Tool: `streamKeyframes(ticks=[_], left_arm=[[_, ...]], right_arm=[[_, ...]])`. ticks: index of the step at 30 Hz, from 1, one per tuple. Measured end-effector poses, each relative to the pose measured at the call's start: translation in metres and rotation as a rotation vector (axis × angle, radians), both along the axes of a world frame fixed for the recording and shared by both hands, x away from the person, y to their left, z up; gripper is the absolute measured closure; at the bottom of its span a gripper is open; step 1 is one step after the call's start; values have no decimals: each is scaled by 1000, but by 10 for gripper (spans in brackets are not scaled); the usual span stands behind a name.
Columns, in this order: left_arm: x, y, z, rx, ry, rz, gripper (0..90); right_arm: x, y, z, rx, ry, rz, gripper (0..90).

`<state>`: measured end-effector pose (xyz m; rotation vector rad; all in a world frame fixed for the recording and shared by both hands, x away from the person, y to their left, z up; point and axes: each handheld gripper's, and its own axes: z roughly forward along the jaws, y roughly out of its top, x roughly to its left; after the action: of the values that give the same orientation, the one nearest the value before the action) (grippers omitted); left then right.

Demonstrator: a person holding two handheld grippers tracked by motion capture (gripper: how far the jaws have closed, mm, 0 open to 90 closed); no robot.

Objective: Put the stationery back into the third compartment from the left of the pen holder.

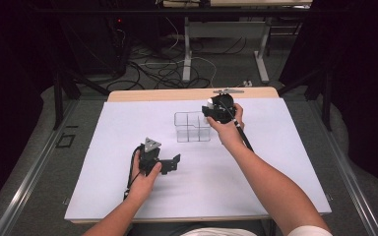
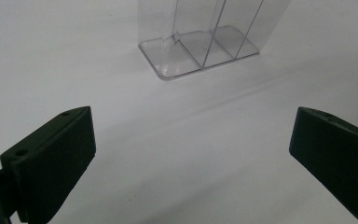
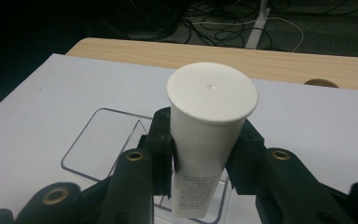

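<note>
Clamped in our right gripper (image 3: 208, 163), the white tube (image 3: 209, 135) hangs cap-up over the clear organizer (image 1: 193, 127) for insertion, while our left gripper (image 2: 191, 154) rests wide open.

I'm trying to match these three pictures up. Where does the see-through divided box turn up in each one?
High view: clear box at table centre, beside the right gripper.
Left gripper view: top centre, beyond the open jaws.
Right gripper view: bottom, below the held white tube.
Shared landmark: white table sheet.
</note>
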<state>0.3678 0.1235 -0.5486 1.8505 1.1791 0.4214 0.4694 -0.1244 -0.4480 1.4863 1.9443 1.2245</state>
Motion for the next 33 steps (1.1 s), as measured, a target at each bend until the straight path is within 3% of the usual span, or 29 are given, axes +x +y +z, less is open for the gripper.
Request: streamKeyframes(ticks=[16, 33], left_arm=[[0, 2, 0, 0, -1, 1, 2], [0, 3, 0, 11, -5, -1, 2]], right_arm=[[10, 10, -17, -57, 21, -11, 662], [11, 16, -23, -97, 33, -1, 658]])
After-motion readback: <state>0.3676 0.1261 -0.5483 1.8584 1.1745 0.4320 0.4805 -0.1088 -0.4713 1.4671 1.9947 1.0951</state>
